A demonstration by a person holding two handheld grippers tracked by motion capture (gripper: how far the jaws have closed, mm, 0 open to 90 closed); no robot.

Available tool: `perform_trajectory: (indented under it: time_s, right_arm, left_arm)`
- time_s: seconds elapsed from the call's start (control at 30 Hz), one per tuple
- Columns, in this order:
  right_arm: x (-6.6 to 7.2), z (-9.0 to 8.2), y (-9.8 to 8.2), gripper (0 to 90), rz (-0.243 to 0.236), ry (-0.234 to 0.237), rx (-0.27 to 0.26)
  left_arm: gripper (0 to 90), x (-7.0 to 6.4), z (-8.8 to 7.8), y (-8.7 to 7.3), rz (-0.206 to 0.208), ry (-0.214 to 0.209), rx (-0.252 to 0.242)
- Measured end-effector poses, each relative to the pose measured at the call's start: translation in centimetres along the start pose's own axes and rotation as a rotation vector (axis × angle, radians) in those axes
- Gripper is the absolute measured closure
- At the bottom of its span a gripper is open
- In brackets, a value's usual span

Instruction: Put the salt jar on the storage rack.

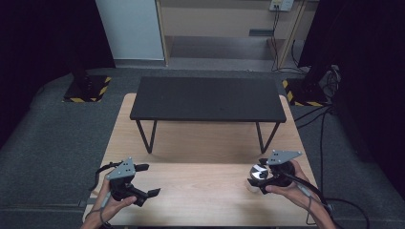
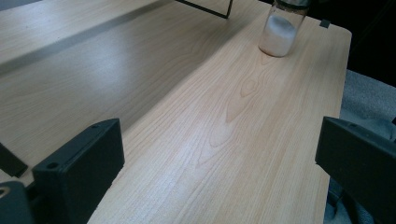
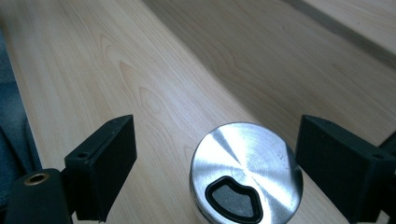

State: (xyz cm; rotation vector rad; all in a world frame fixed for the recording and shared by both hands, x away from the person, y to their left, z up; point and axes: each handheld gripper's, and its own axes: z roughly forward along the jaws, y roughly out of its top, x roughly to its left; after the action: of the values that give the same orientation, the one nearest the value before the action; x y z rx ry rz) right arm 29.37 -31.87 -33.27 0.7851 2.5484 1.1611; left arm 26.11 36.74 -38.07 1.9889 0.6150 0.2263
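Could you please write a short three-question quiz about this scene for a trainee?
1. True or false: the right tool already presses its pads on the shaker jar.
2. What colour is the powder seen through the jar's glass in the left gripper view?
3. Which stands on the far part of the wooden table? A) a black bench-like stand B) a red box C) a green bowl

Key:
1. False: the jaws stand either side of the metal lid, with gaps showing.
2. White.
3. A.
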Motion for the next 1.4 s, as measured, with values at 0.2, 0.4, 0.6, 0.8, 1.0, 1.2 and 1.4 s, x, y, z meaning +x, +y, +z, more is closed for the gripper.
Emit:
perform_trajectory:
  time_s: [0.2,0.4,0.6,0.8,1.0,1.2,1.4]
  right_arm:
    - [0.1,0.2,0.1,12.3,-0.003,-0.004,0.002]
    - [0.2,0.6,0.2,13.5,-0.015,-0.018,0.029]
    - [0.7,0.9,0.1,30.1,-0.057,-0.064,0.062]
    - [0.8,0.9,0.0,34.3,-0.043,-0.080,0.067]
    - [1.1,0.9,-0.1,34.4,-0.039,-0.090,0.062]
    - [1.2,0.8,-0.4,34.5,-0.036,-0.094,0.052]
    - [1.5,0.6,0.0,34.6,-0.025,-0.105,0.057]
  left_arm:
    - [0.4,0.0,0.0,0.0,0.000,-0.001,0.000]
    - [0.4,0.0,0.0,0.0,0.000,0.000,0.000]
    - [0.4,0.0,0.0,0.0,0.000,0.000,0.000]
    - [0.4,0.0,0.0,0.0,0.000,0.001,-0.002]
    - [0.4,0.0,-0.1,0.0,0.000,0.001,-0.004]
    - [0.4,0.0,0.0,0.0,0.000,0.001,0.000]
    - [0.4,0.0,0.0,0.0,-0.001,0.002,0.001]
